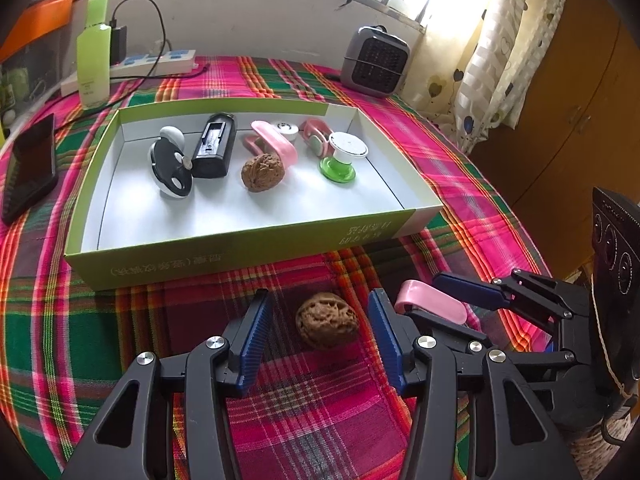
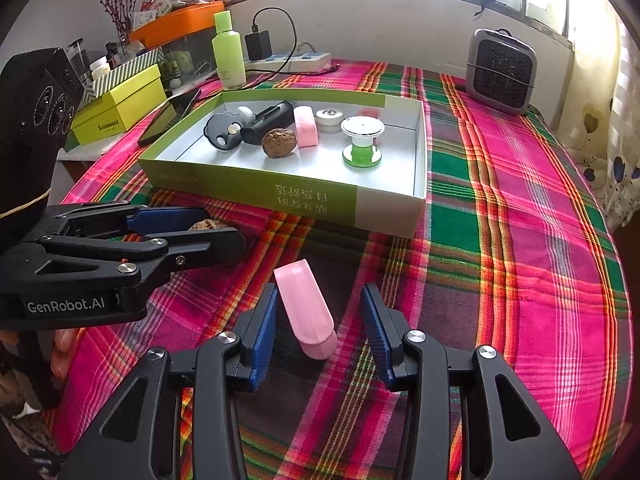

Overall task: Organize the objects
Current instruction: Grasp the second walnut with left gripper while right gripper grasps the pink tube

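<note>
Straddling wrinkled brown walnut, left tool open; right tool open around glossy, seemingly plastic pink clip.

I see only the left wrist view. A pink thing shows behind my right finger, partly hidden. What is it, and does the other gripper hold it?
Observer: It is a pink clip lying on the plaid cloth. The right gripper is open around it, with a gap on each side.
Operator: Is the clip lying flat?
Observer: Yes, its length runs along the right gripper's fingers.
Operator: How does my left gripper look from there?
Observer: The left gripper lies on its side with fingers apart, and the walnut peeks out between them.
</note>
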The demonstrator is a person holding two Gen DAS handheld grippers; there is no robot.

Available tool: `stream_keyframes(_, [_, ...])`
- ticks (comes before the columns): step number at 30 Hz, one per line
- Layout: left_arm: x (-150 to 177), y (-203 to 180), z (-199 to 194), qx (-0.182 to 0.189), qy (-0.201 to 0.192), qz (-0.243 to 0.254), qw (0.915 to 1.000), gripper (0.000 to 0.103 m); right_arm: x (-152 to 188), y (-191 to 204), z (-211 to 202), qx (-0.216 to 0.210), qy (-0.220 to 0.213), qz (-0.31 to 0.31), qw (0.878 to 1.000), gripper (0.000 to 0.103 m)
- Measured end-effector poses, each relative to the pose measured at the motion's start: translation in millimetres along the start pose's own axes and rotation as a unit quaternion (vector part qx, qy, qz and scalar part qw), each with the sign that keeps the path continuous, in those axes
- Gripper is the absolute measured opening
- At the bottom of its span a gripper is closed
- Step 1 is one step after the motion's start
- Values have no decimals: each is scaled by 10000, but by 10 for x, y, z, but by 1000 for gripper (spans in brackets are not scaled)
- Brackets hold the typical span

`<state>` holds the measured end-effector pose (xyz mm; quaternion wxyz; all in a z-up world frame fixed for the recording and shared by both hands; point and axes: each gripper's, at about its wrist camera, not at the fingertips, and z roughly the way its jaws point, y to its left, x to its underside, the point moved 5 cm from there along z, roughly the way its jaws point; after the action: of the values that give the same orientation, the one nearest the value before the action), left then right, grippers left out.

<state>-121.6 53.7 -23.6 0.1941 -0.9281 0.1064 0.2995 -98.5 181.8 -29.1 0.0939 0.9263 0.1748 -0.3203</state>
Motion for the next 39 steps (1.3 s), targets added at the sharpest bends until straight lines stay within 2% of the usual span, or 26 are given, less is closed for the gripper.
stream_keyframes(9, [6,-6,3,-70,10,8,10000,48,-5,16,-10,-47,-25,-29,10000,29])
stream_keyframes(12, [21,-18,1,-60,19,24,10000,37,-4,5,-3,-91,-12,2,10000,29])
stream_keyframes(16, [38,-44,-1,-80,17,67,9999,31,-3,2,-10,-83,-32,12,10000,28])
stream_keyframes(22, [57,-58,-15,-115,-3,102,9999,31,-2,-4,-12,-84,-38,17,10000,28])
stream_keyframes(32, [58,-67,-53,-106,-29,108,9999,31,7,23,-14,-108,-33,-6,9999,19])
stream_keyframes(39, [48,-59,-92,-93,-59,103,9999,31,6,25,-28,-127,-50,54,9999,19])
